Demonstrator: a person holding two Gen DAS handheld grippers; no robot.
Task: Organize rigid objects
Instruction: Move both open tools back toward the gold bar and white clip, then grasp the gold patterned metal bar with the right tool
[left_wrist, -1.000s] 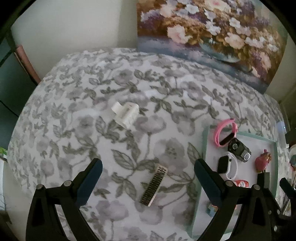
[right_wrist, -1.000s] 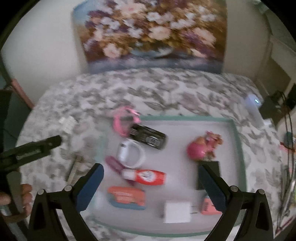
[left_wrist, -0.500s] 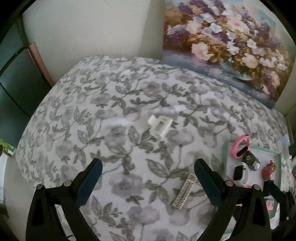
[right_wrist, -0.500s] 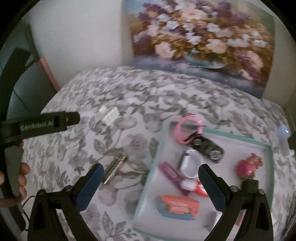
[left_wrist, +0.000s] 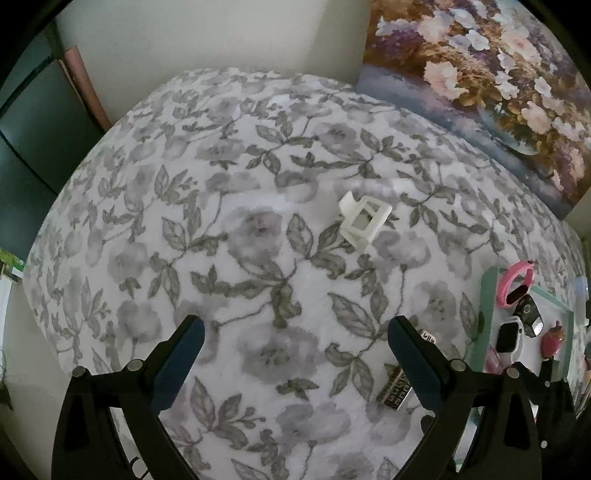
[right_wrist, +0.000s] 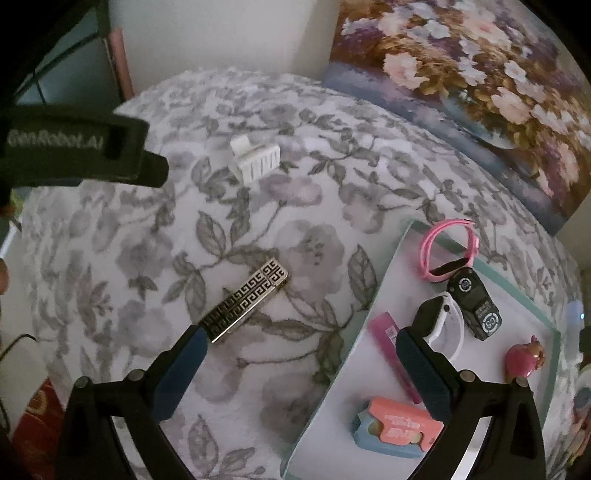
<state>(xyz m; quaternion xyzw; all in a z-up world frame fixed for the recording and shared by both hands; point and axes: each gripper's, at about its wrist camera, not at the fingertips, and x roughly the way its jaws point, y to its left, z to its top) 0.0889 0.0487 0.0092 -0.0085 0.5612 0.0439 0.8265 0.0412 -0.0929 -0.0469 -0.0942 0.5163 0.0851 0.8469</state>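
A white hair claw clip (left_wrist: 364, 223) (right_wrist: 255, 160) lies on the flowered cloth, well ahead of my left gripper (left_wrist: 294, 325), which is open and empty. A flat barrette with a black-and-silver key pattern (right_wrist: 245, 304) lies just ahead of my right gripper (right_wrist: 299, 334), close to its left fingertip; this gripper is open and holds nothing. In the left wrist view the barrette (left_wrist: 395, 387) is partly hidden behind the right finger. The teal-rimmed tray (right_wrist: 347, 395) (left_wrist: 487, 314) sits to the right.
The tray holds a pink band (right_wrist: 450, 251), a black key fob (right_wrist: 474, 304), a white smartwatch (right_wrist: 448, 326), a magenta stick (right_wrist: 391, 343), a coral box (right_wrist: 397, 428) and a pink figure (right_wrist: 524, 358). A flower painting (right_wrist: 480, 74) leans on the back wall.
Both views have swung left, away from the tray. The white clip is now nearer the left gripper, and the barrette sits in front of the right gripper. Nothing was grasped.
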